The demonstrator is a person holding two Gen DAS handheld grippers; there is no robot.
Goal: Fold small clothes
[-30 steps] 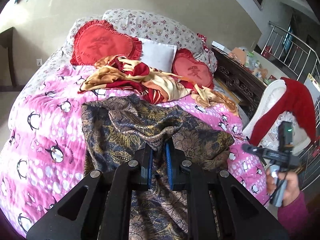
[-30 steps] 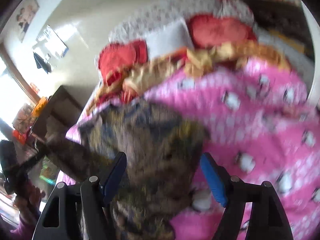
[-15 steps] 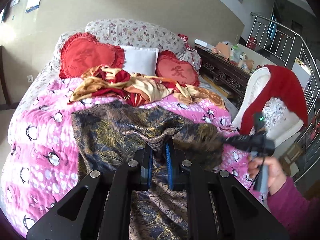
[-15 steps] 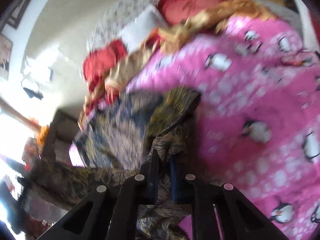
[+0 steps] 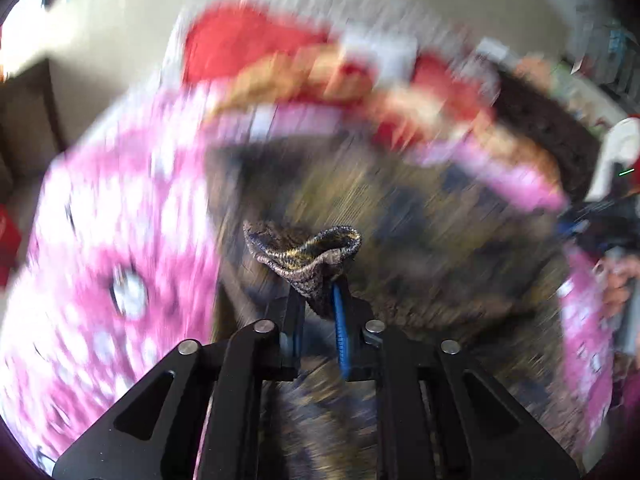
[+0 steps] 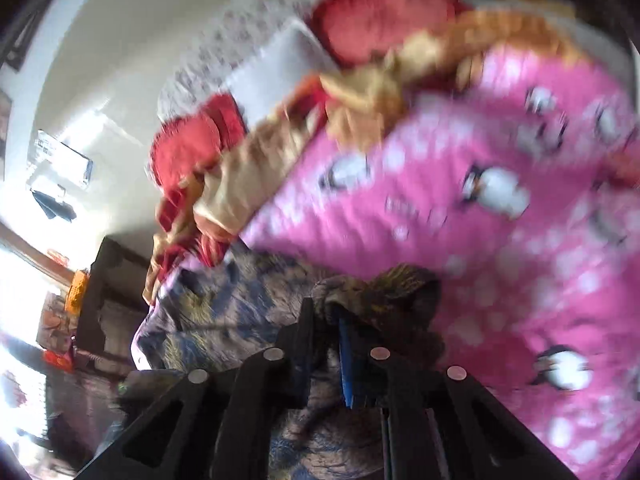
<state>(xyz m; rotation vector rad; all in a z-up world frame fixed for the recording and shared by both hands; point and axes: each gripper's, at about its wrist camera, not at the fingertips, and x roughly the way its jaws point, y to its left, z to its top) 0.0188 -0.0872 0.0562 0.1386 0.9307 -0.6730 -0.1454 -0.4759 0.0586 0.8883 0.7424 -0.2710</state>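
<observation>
A dark garment (image 5: 420, 216) with a gold and blue pattern lies spread on the pink bedspread (image 5: 120, 240), blurred by motion. My left gripper (image 5: 318, 300) points down at it with a bunched hem (image 5: 304, 252) pinched between its pads; its jaws are opening slightly and the cloth still stands between them. In the right wrist view the same garment (image 6: 224, 312) lies at lower left. My right gripper (image 6: 326, 316) is shut on a gathered fold (image 6: 400, 292) of it, low over the pink bedspread (image 6: 480, 152).
Red heart pillows (image 5: 248, 44) and a gold and red cloth (image 5: 320, 76) lie at the head of the bed. A white chair (image 5: 616, 148) stands at the right, near a hand (image 5: 616, 280). A dark wooden cabinet (image 6: 104, 280) stands left of the bed.
The right gripper went from wide open around the garment to shut on a fold. The left gripper dropped toward the bed with its hem, and its jaws parted a little.
</observation>
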